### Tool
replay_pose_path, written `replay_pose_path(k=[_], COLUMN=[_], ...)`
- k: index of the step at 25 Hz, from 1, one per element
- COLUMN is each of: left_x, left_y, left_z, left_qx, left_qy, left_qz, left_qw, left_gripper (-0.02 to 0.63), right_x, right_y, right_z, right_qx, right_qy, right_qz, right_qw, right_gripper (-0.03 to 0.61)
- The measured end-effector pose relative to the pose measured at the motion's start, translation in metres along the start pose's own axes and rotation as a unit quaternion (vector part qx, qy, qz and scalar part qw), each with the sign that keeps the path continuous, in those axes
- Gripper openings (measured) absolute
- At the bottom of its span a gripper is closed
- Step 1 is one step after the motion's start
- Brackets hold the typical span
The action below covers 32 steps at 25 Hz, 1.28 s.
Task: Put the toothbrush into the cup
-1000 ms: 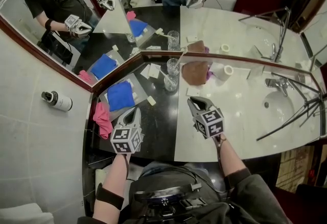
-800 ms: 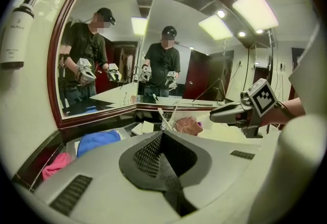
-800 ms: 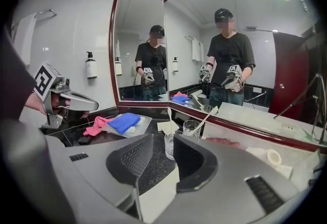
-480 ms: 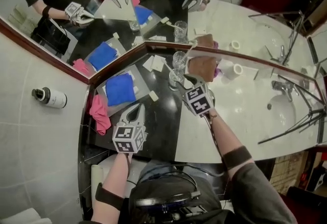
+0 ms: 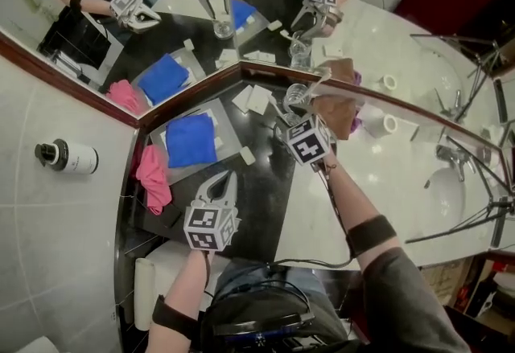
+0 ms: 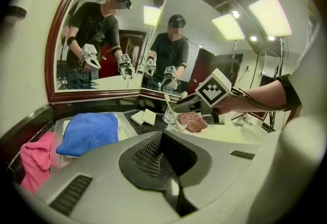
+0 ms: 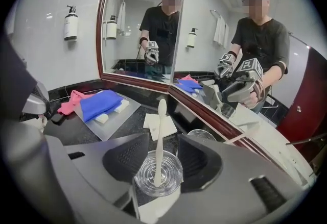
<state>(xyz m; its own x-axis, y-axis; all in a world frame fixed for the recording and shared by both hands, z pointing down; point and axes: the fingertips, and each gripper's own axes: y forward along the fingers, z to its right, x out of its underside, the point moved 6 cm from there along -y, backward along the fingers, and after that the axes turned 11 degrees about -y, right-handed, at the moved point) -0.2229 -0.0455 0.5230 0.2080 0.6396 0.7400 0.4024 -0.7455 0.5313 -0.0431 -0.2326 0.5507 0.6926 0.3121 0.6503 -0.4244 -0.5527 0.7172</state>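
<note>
A clear glass cup (image 7: 157, 179) stands on the black counter with a white toothbrush (image 7: 160, 131) upright in it. My right gripper (image 7: 162, 139) is at the cup. Its jaws are opening, with the cup and brush between them and the pads off the glass. In the head view the right gripper (image 5: 291, 120) reaches to the cup (image 5: 283, 126) near the mirror corner. My left gripper (image 5: 222, 182) hangs shut and empty over the black counter, nearer the person. From the left gripper (image 6: 164, 139) view, the cup (image 6: 171, 120) is ahead.
A second glass (image 7: 202, 136) stands just behind the cup. A blue cloth (image 5: 191, 141) lies on a grey tray, with a pink cloth (image 5: 153, 179) to its left. White pads (image 5: 253, 99), a brown cloth (image 5: 339, 102) and a sink (image 5: 447, 192) are nearby. Mirrors back the counter.
My right gripper has moved forward to the cup and its jaws have opened around it. The left gripper has sunk a little over the counter, still shut.
</note>
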Motion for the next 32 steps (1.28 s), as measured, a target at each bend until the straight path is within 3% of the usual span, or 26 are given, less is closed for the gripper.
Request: replay_pose_path(k=[10, 12, 14, 16, 32], left_x=[0.007, 0.007, 0.007, 0.007, 0.006], left_y=[0.001, 0.000, 0.000, 0.000, -0.004], left_z=[-0.015, -0.018, -0.021, -0.022, -0.018], left_qx=[-0.010, -0.013, -0.015, -0.017, -0.018], left_qy=[-0.009, -0.010, -0.011, -0.013, -0.010], left_qz=[-0.007, -0.007, -0.007, -0.008, -0.004], left_qw=[0.9999, 0.9998, 0.9998, 0.9997, 0.9998], left_gripper=[0.002, 0.002, 0.002, 0.002, 0.002], right_x=[0.001, 0.001, 0.000, 0.000, -0.013], right_y=[0.030, 0.033, 0.034, 0.035, 0.011], right_z=[-0.004, -0.002, 0.000, 0.000, 0.004], right_qx=[-0.015, -0.011, -0.007, -0.011, 0.000], right_qy=[-0.017, -0.017, -0.014, -0.006, 0.002], right_qz=[-0.021, -0.023, -0.025, -0.023, 0.006], right_qw=[1.000, 1.000, 1.000, 1.000, 1.000], right_gripper=[0.195, 0.166, 0.067, 0.051, 0.044])
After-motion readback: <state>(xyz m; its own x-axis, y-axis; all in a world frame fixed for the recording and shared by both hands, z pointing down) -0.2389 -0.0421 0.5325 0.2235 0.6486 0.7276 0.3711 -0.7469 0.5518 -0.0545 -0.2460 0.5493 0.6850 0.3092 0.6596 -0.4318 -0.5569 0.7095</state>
